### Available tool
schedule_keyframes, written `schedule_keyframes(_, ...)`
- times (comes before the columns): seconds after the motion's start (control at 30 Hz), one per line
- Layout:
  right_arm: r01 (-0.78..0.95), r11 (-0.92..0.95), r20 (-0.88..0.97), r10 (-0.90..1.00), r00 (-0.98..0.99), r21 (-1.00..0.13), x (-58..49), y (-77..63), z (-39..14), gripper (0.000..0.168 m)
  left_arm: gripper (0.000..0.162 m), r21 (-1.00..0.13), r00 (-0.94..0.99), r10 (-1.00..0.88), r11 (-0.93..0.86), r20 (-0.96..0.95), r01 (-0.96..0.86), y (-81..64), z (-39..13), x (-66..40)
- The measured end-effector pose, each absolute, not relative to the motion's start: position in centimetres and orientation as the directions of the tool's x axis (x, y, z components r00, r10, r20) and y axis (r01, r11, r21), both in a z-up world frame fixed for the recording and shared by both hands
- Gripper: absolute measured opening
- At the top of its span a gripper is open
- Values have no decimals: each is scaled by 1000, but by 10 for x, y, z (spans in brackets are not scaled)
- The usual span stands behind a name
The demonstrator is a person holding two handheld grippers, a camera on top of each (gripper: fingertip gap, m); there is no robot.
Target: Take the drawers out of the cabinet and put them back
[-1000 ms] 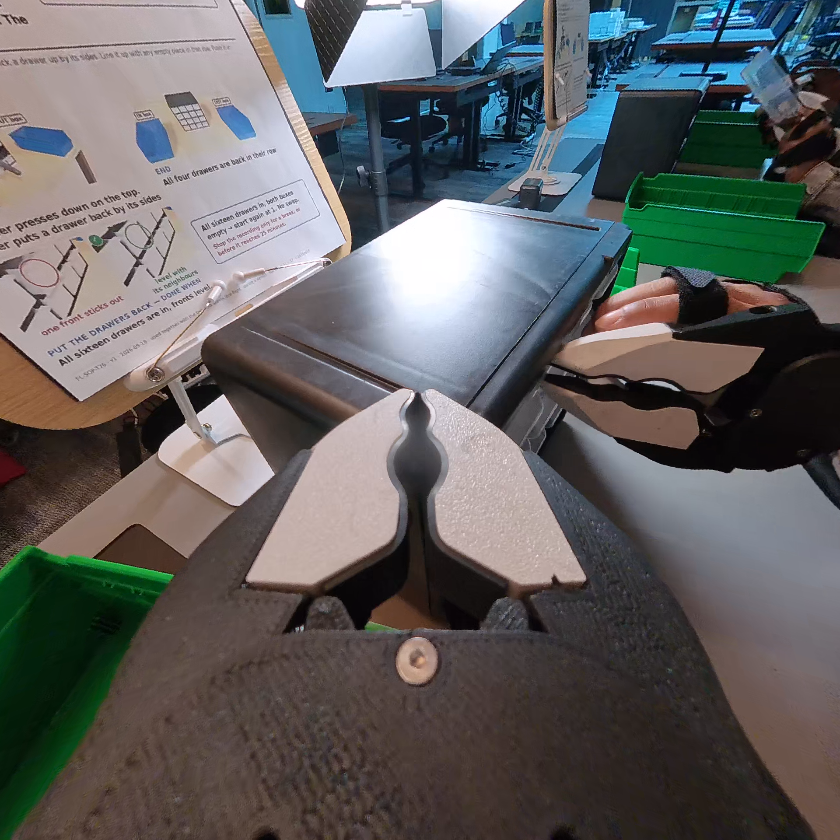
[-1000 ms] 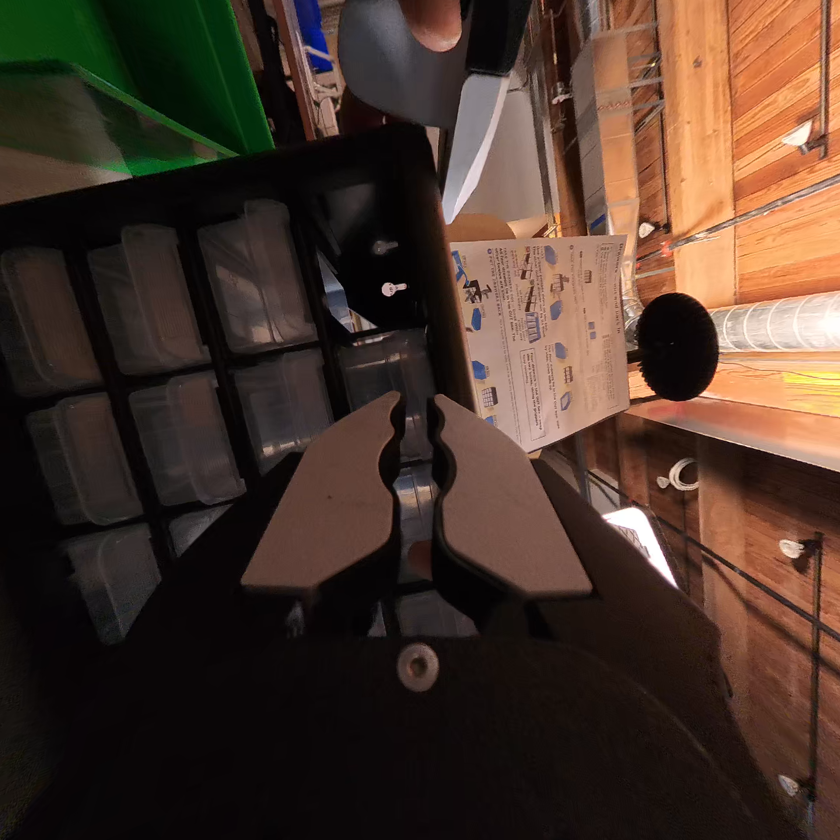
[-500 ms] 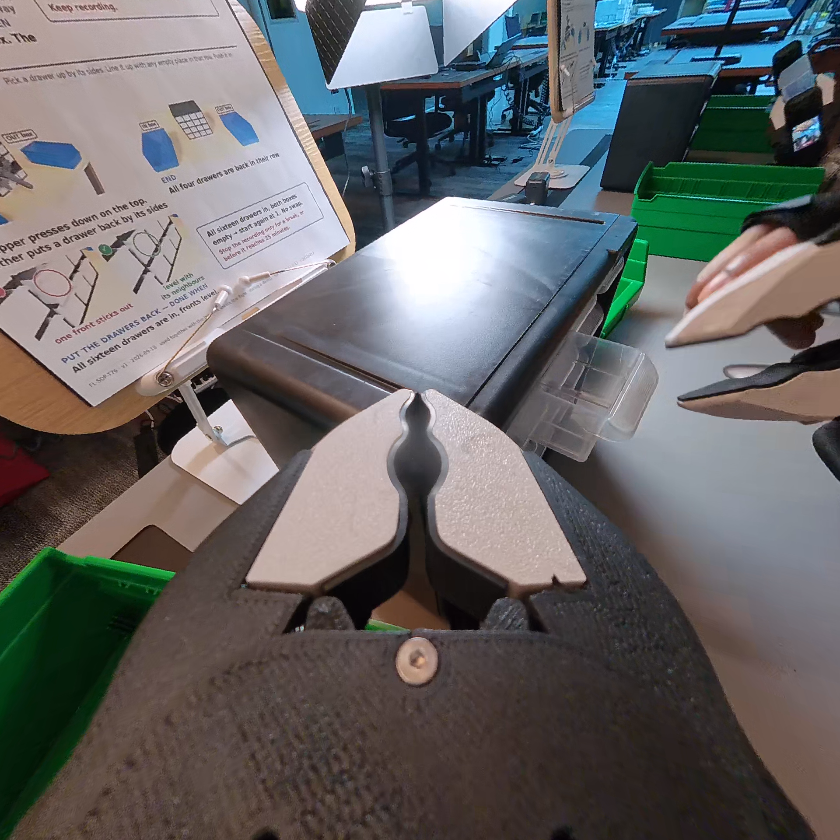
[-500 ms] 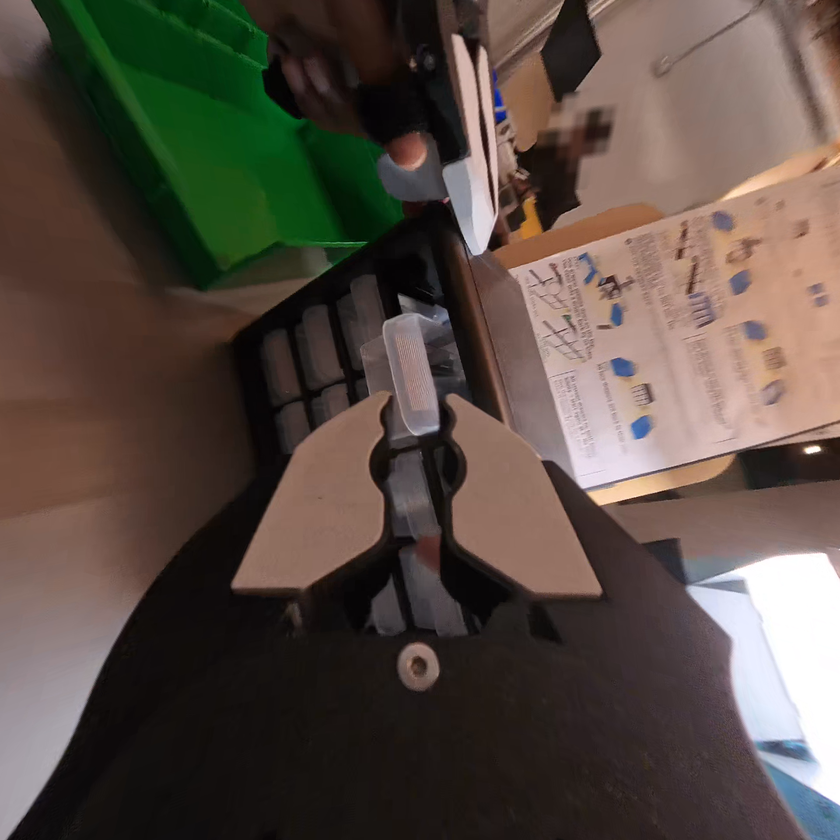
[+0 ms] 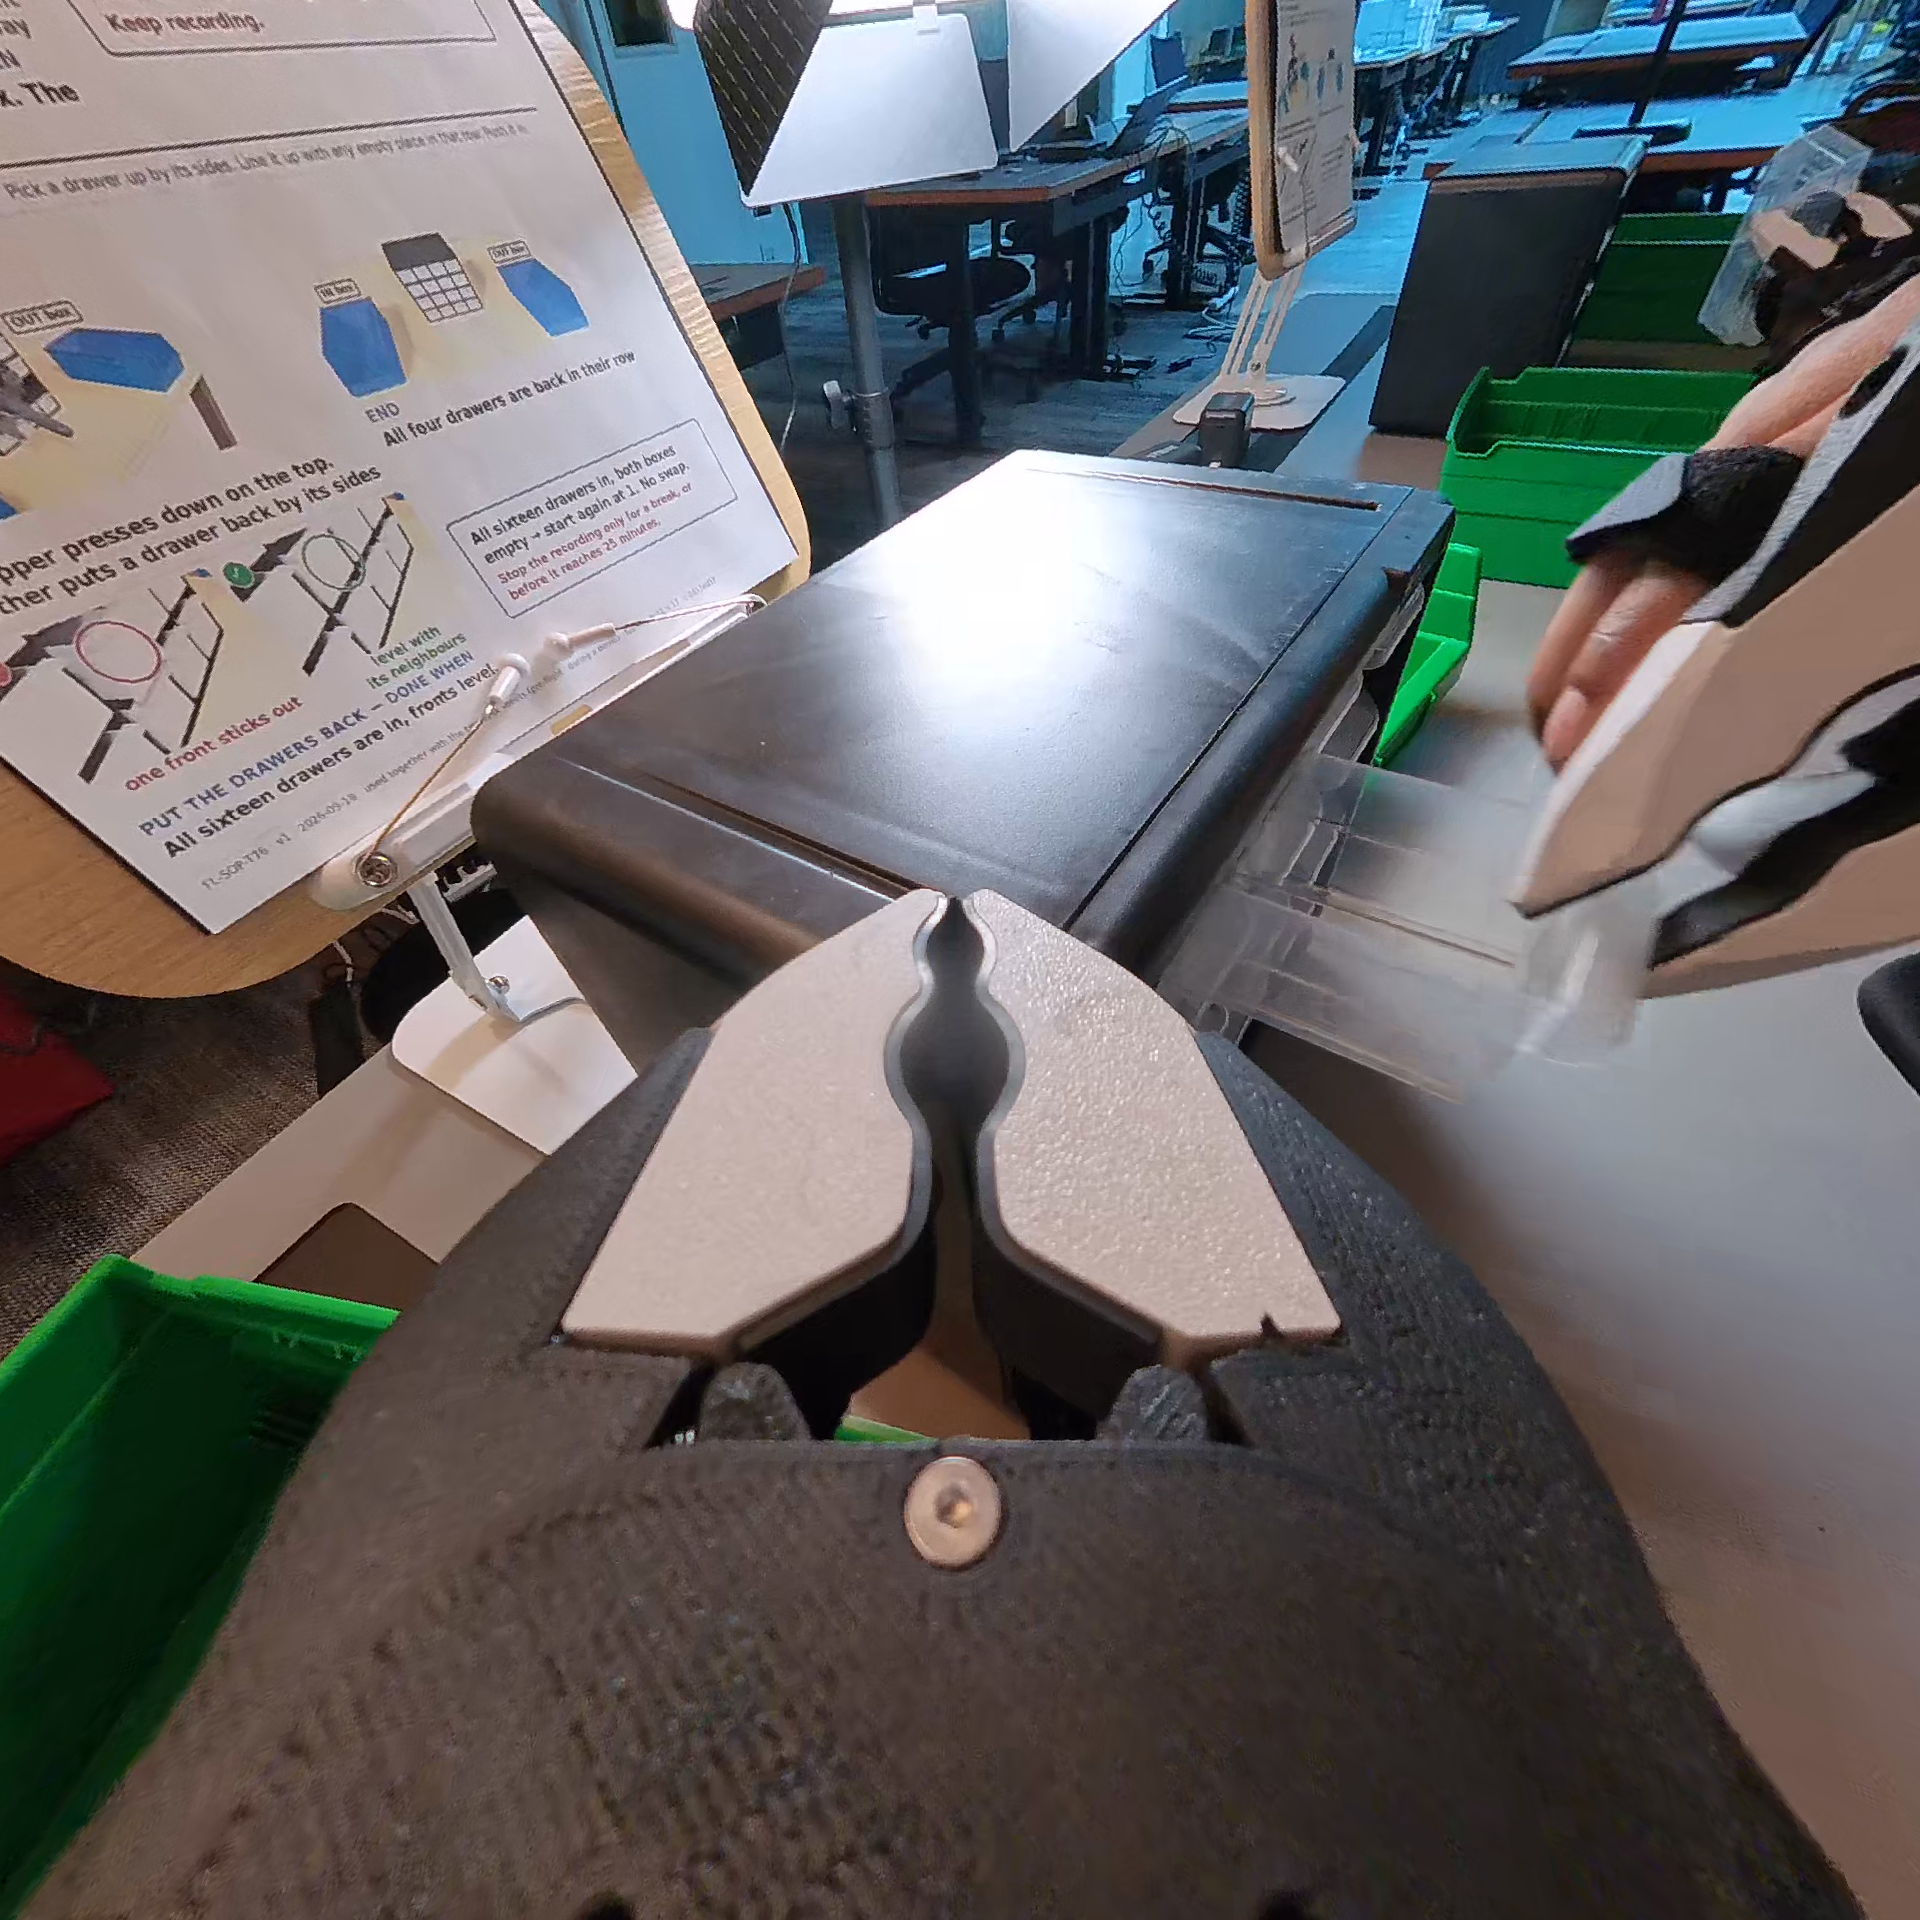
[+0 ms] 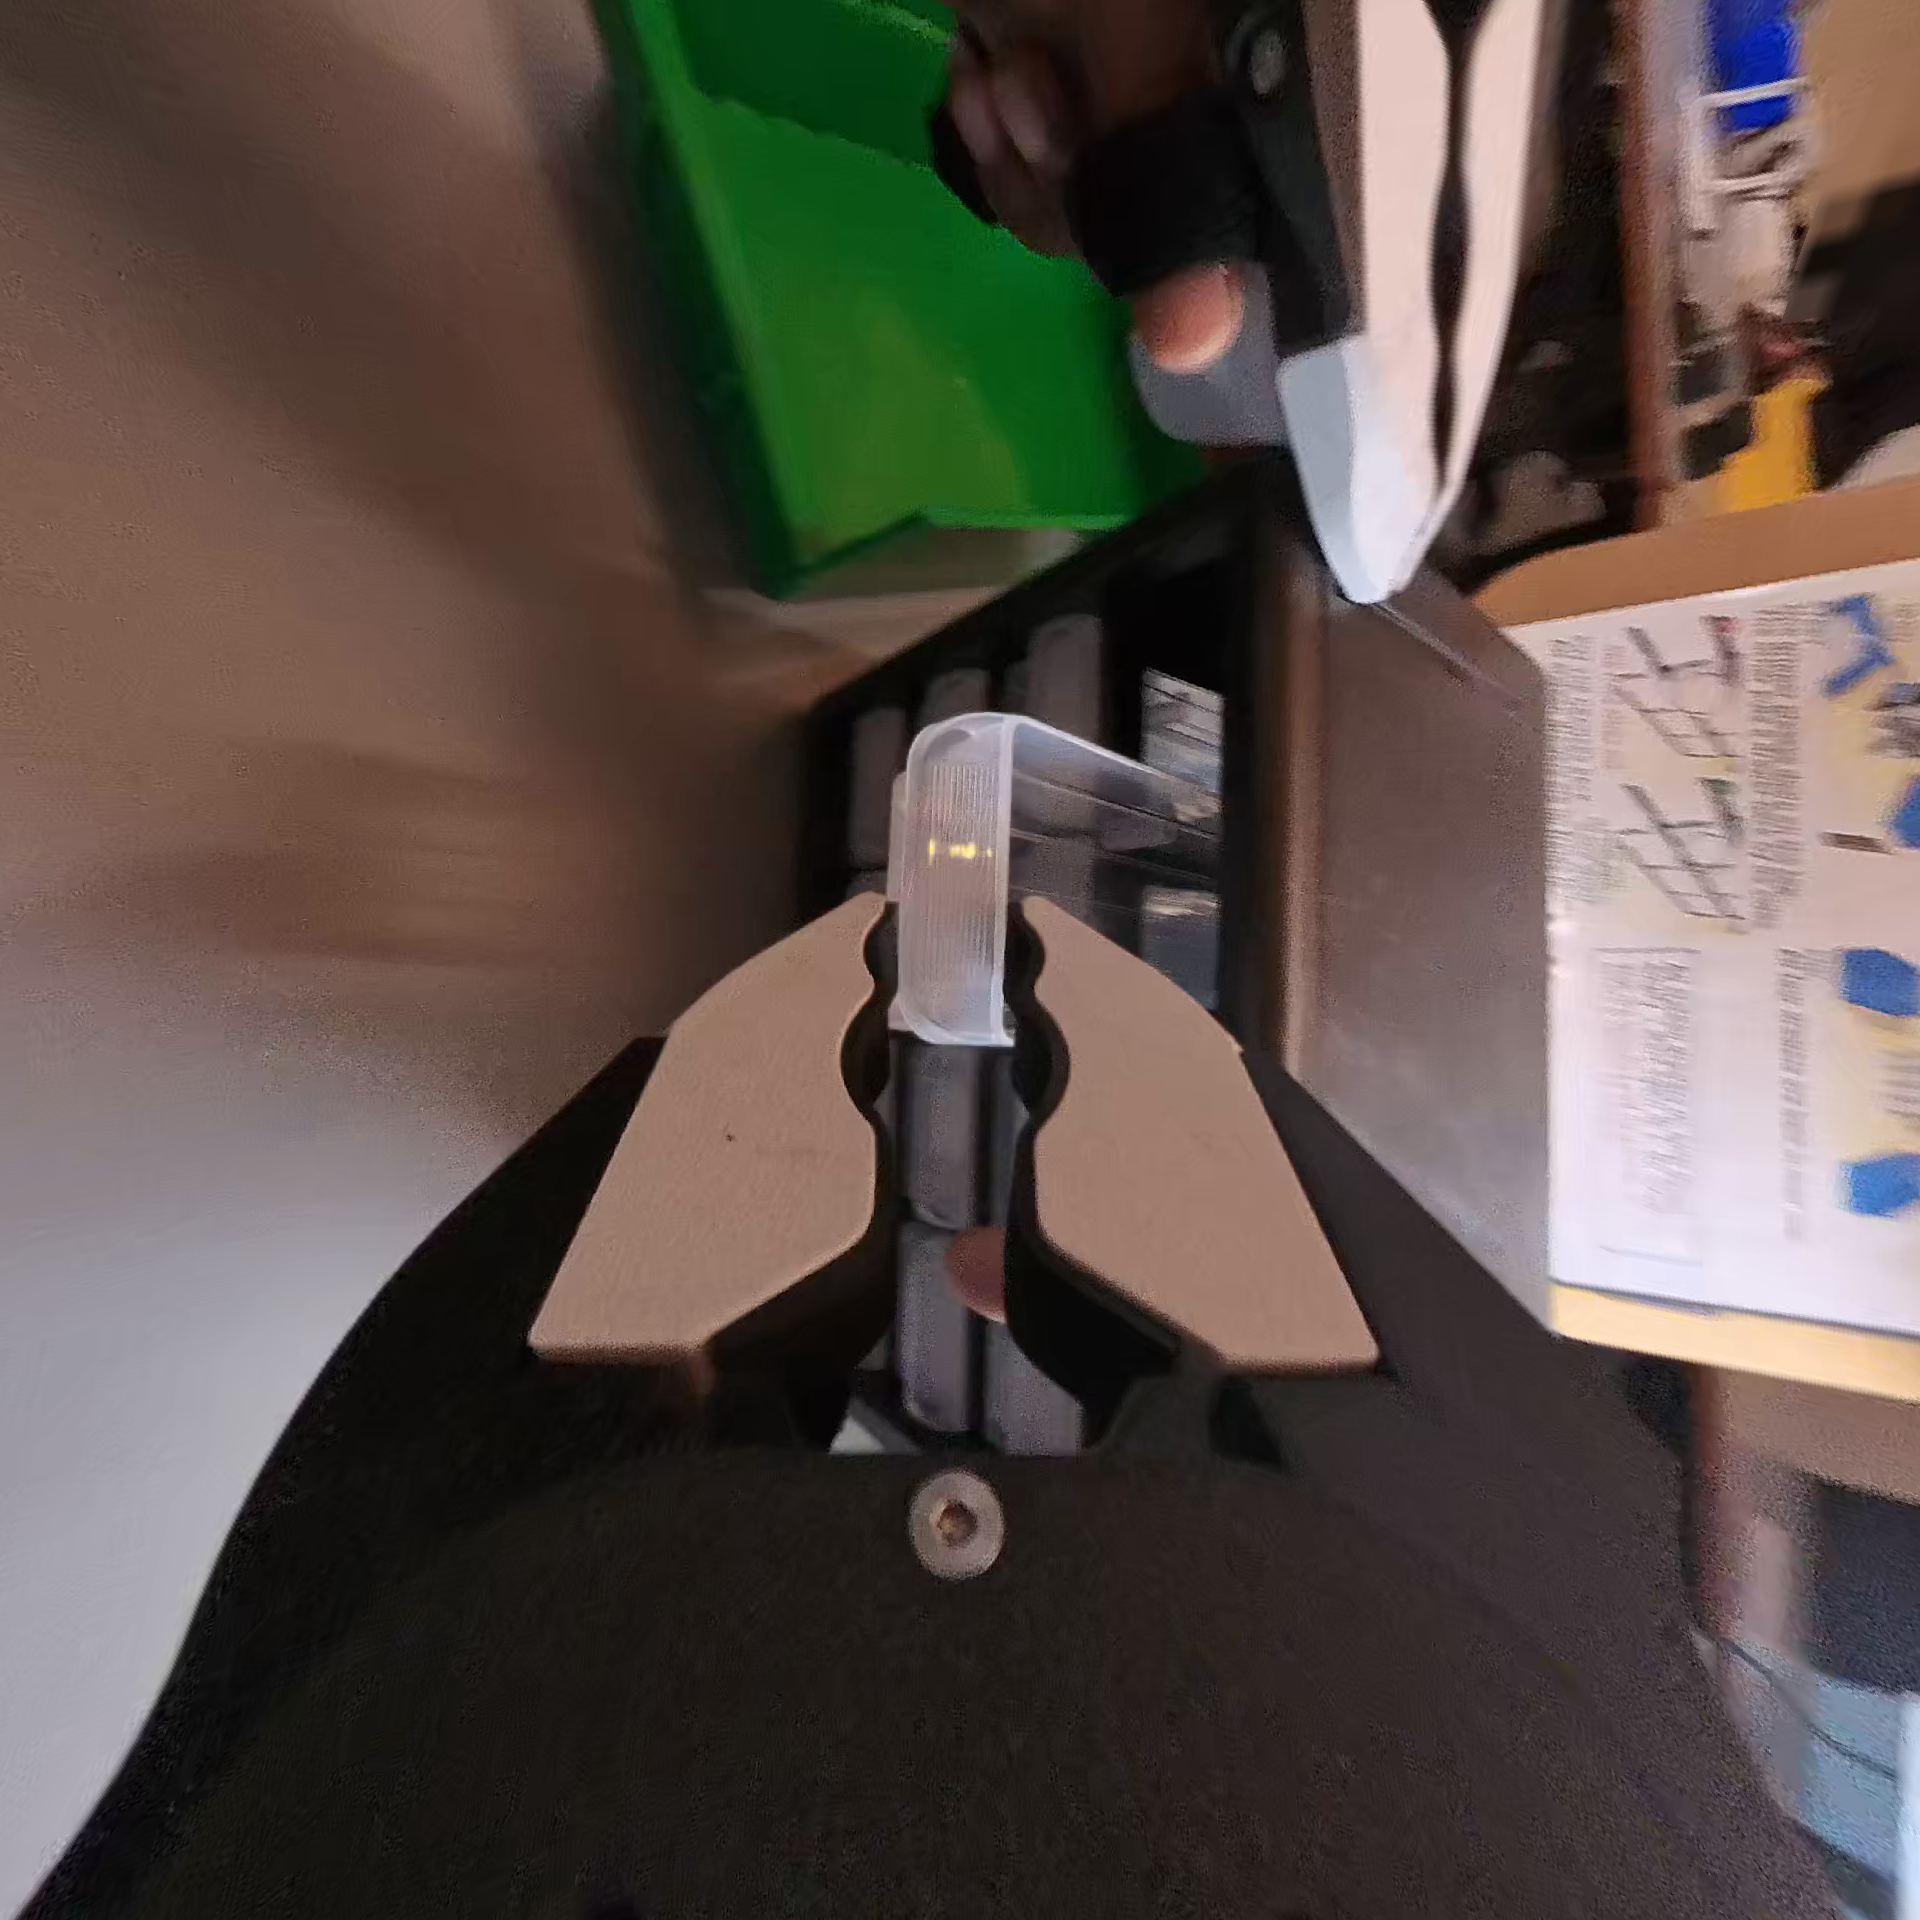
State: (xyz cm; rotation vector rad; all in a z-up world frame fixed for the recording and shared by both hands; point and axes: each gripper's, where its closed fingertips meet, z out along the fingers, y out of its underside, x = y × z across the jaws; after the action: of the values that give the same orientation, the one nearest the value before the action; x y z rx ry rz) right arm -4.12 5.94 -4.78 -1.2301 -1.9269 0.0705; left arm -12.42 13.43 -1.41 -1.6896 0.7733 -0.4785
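1. A clear plastic drawer point(image 5: 1382, 914) stuck partway out of the front of the black cabinet point(image 5: 997, 686), its back end still inside its slot.
2. The right gripper point(image 6: 951, 971) pinched the drawer's ribbed front tab point(image 6: 951, 914) between its two fingers; in the left wrist view that gripper point(image 5: 1600, 883) appeared at the drawer's outer end, blurred by motion.
3. Other clear drawers point(image 6: 1060, 675) sat closed in the cabinet's front, seen only dimly.
4. The left gripper point(image 5: 951, 914) was pressed together with nothing between its fingers, its tips at the near edge of the cabinet's top; whether they touched it could not be told.
5. The cabinet stood on a pale worktop point(image 5: 1621, 1247).
6. A green bin point(image 5: 94, 1475) lay near the left gripper, and more green bins point(image 5: 1558, 447) sat beyond the cabinet.
7. A printed instruction sheet point(image 5: 312, 416) on a wooden board stood just beside the cabinet.
8. A hand point(image 5: 1631, 623) in a black strap held the right gripper.
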Motion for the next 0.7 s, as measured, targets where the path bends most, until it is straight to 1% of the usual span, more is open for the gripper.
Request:
schedule_keyframes(0.1, 725, 456, 451, 864, -223, -516, -33, 37, -46, 18, 0, -963, 698, -712, -124, -83, -240, 134, -14, -124)
schedule_keyframes(0.2, 730, 356, 275, 932, -234, -584, -25, 18, -42, 17, 0, -962, 699, -710, -123, -86, -243, 134, -14, -124)
schedule_keyframes(0.23, 738, 330, 234, 944, -235, -589, -22, 15, -42, 16, 0, -962, 700, -709, -123, -87, -244, 134, -14, -124)
schedule_keyframes(0.43, 672, 220, 7, 953, -304, -707, -14, -29, -18, 16, 0, -962, 702, -707, -123, -86, -242, 134, -14, -124)
schedule_keyframes(0.57, 628, 64, -125, 960, -251, -776, 0, -33, 8, 16, 0, -963, 702, -708, -123, -84, -240, 134, -14, -124)
schedule_keyframes(0.7, 608, -127, -297, 937, -186, -784, 36, -33, 16, 16, 0, -963, 703, -706, -122, -86, -240, 134, -14, -124)
